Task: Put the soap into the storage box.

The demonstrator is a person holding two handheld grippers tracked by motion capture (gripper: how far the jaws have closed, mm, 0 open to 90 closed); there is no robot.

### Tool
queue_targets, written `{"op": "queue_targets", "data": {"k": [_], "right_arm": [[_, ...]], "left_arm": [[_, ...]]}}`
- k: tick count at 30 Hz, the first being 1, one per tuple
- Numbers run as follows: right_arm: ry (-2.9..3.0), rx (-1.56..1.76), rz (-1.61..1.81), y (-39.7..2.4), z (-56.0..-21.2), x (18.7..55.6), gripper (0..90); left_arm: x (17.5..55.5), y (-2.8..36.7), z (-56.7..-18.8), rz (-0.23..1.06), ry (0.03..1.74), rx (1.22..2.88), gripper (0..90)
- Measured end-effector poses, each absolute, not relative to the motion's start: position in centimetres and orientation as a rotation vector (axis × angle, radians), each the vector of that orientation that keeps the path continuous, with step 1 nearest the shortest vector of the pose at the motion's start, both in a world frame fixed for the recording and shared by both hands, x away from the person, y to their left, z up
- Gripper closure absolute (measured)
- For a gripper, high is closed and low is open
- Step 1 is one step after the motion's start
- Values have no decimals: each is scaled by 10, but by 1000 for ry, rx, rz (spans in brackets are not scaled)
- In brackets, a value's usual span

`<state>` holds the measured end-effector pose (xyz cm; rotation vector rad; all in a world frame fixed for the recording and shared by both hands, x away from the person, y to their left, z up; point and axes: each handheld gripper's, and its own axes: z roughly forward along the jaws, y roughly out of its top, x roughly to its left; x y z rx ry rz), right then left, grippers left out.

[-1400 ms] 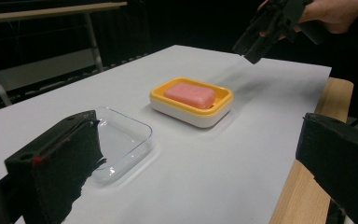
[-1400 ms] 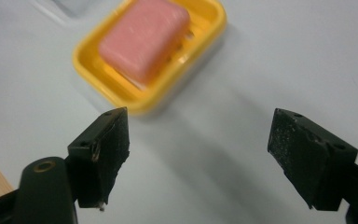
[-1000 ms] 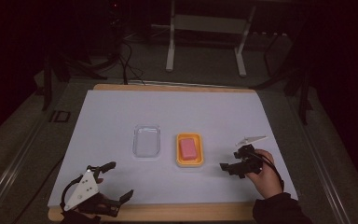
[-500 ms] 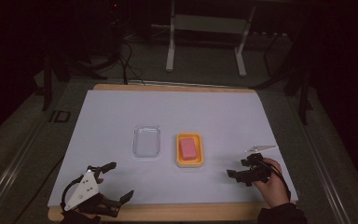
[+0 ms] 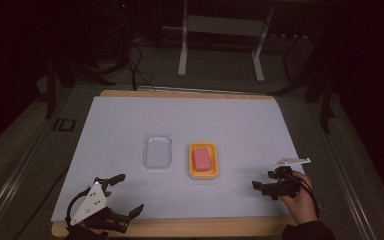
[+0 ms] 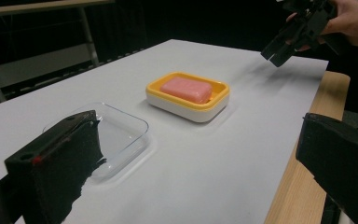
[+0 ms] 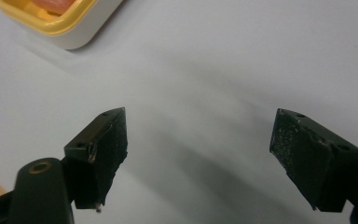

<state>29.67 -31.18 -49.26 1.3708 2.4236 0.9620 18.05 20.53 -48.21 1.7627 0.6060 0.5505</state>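
Both claws empty – pink soap bar (image 5: 201, 158) sits in its yellow plastic dish (image 5: 203, 173).
Left claw (image 5: 125, 195) and right claw (image 5: 258, 186) gape apart over the white worktop (image 5: 190, 120).

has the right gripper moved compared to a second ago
Yes. The black right gripper has drawn back toward the table's near edge, away from the yellow soap dish holding the pink bar, which stayed put.

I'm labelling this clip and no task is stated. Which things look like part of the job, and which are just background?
Likely part of the job:
- pink soap bar
- yellow soap dish holding it
- clear lid beside the dish
- left gripper and right gripper, both open

Just lying about:
- metal stand behind the table
- floor cables
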Motion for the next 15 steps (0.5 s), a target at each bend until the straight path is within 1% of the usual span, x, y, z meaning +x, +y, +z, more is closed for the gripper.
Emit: {"op": "queue_targets", "data": {"k": [15], "right_arm": [[2434,1345,927,-312,-499,299,192]], "left_arm": [[181,205,-482,545,604,1767,6]]}}
